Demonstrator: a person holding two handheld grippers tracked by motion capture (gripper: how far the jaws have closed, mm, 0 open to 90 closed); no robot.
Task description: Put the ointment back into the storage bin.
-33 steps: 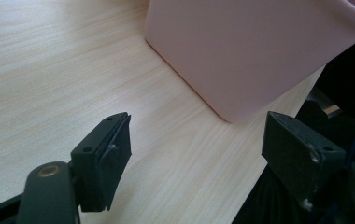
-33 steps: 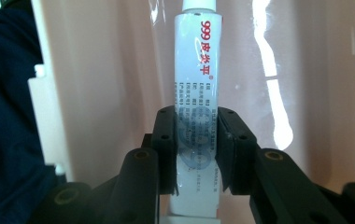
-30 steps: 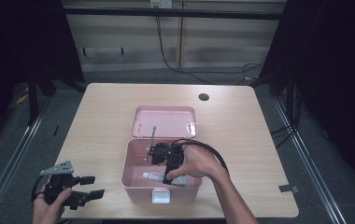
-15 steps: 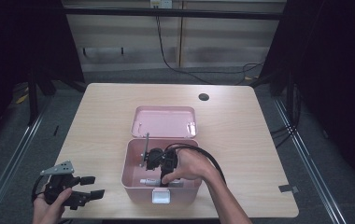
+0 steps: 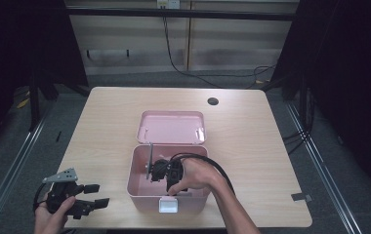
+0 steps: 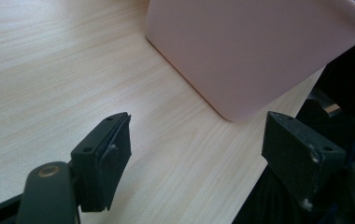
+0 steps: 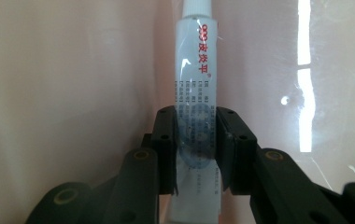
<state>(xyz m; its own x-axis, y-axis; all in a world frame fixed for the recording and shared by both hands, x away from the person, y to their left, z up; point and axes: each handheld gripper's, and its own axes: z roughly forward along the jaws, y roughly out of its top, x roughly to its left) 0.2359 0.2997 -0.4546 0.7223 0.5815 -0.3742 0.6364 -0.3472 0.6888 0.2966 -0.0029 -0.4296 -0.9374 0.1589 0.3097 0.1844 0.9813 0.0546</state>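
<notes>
A pink box (image 5: 142, 199) stands near the table's front edge with its lid (image 5: 172, 127) folded back flat behind it. My right gripper (image 5: 160, 171) reaches down inside the box, with the hand over it. Seen from the right gripper view, this gripper (image 7: 196, 140) is shut on a white tube (image 7: 196, 70) printed with red characters, which points away along the pink inner wall. My left gripper (image 5: 98, 194) rests at the table's front left corner, open with nothing between its jaws. From the left gripper view (image 6: 199, 140) the box's outer corner (image 6: 250, 51) lies just ahead.
A white latch (image 5: 168, 205) sits on the box's front wall. A black round hole (image 5: 213, 101) marks the far side of the wooden table (image 5: 252, 146). Cables trail on the floor behind the table.
My right hand has sunk lower into the box with the tube in its grip, shifting slightly toward the front. The left gripper has kept still.
</notes>
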